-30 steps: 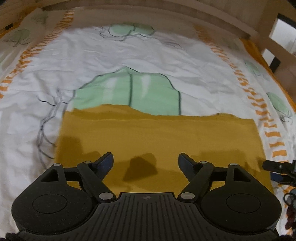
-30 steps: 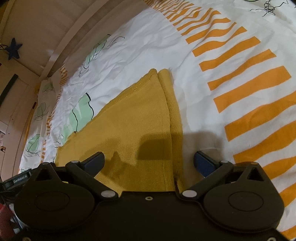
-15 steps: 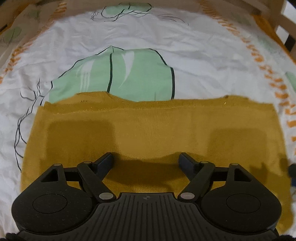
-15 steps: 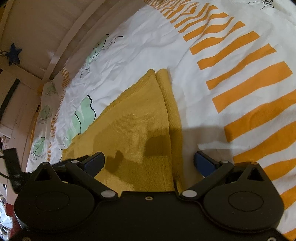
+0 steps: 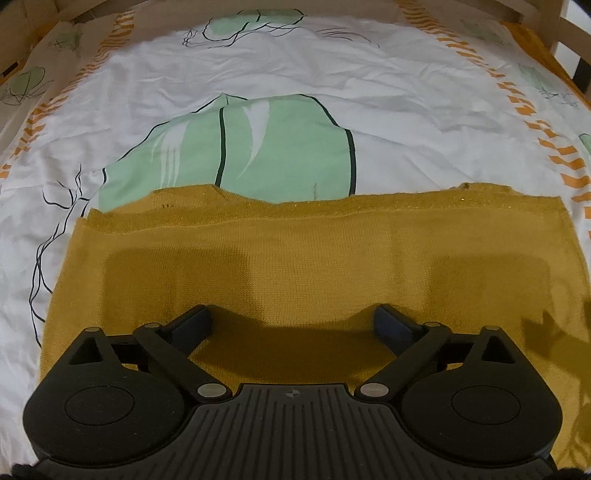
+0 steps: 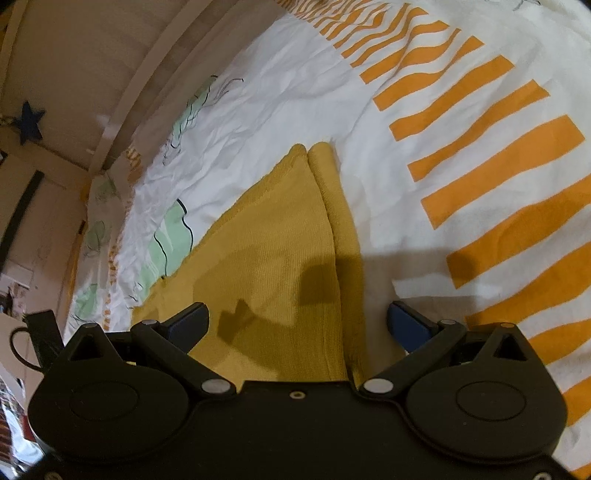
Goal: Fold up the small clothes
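A mustard-yellow knit garment [image 5: 280, 258] lies folded flat on the bed, its far edge doubled over. My left gripper [image 5: 293, 325] hovers low over its near middle, jaws opening wide with only flat cloth below them and nothing pinched. In the right wrist view the same garment [image 6: 273, 251] runs away to a pointed corner with a folded strip along its right side. My right gripper [image 6: 297, 323] stands open above that right edge, one finger over the cloth and the other over the sheet.
The bedsheet [image 5: 388, 122] is white with green leaf prints and orange dashes [image 6: 491, 155]. A wooden bed frame [image 5: 554, 26] runs along the far and right sides. A pale wall with a blue star [image 6: 29, 123] lies to the left. Clutter [image 6: 22, 343] sits by the bed's left side.
The left gripper dropped closer to the yellow garment and its jaws spread wider. The right gripper stayed almost still, open.
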`<move>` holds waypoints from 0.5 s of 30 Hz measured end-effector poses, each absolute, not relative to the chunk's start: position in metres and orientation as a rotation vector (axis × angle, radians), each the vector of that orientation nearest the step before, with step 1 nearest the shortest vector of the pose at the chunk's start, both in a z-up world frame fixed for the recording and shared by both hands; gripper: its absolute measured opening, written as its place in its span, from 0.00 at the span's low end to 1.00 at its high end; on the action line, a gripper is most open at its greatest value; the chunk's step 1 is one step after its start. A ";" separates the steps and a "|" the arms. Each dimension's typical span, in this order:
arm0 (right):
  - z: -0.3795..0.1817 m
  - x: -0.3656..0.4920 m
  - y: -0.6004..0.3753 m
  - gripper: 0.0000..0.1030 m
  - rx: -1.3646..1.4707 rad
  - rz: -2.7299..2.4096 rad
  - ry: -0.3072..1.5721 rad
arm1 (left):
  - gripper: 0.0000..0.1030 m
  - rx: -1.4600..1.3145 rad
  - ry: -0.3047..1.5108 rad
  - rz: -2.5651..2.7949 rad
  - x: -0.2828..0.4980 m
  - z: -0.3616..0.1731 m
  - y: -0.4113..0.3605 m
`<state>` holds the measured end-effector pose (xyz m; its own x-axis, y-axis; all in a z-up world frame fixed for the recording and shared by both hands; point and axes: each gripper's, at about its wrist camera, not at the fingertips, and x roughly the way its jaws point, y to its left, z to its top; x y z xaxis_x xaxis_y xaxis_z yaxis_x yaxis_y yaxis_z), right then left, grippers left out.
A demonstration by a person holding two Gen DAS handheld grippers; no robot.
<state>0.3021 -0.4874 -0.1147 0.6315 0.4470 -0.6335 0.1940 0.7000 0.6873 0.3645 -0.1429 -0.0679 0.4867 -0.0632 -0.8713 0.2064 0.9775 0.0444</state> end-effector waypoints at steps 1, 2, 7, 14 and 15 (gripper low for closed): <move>-0.116 0.302 -0.489 1.00 0.823 0.168 0.893 | 0.98 0.150 1.050 -0.162 0.365 -0.068 -0.143; -0.117 0.302 -0.490 1.00 0.837 0.172 0.887 | 0.98 0.150 1.050 -0.160 0.365 -0.069 -0.143; -0.124 0.305 -0.495 1.00 0.892 0.214 0.832 | 1.00 0.142 1.047 -0.156 0.366 -0.071 -0.143; -0.131 0.307 -0.501 1.00 0.955 0.261 0.774 | 0.99 0.116 1.059 -0.159 0.368 -0.069 -0.141; -0.131 0.307 -0.502 1.00 0.958 0.261 0.773 | 0.98 0.102 1.064 -0.162 0.369 -0.068 -0.139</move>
<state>0.3066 -0.5019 -0.1306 0.7085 0.5218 -0.4751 0.1265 0.5684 0.8130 0.3686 -0.1389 -0.0679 0.4753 -0.0833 -0.8759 0.1816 0.9834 0.0050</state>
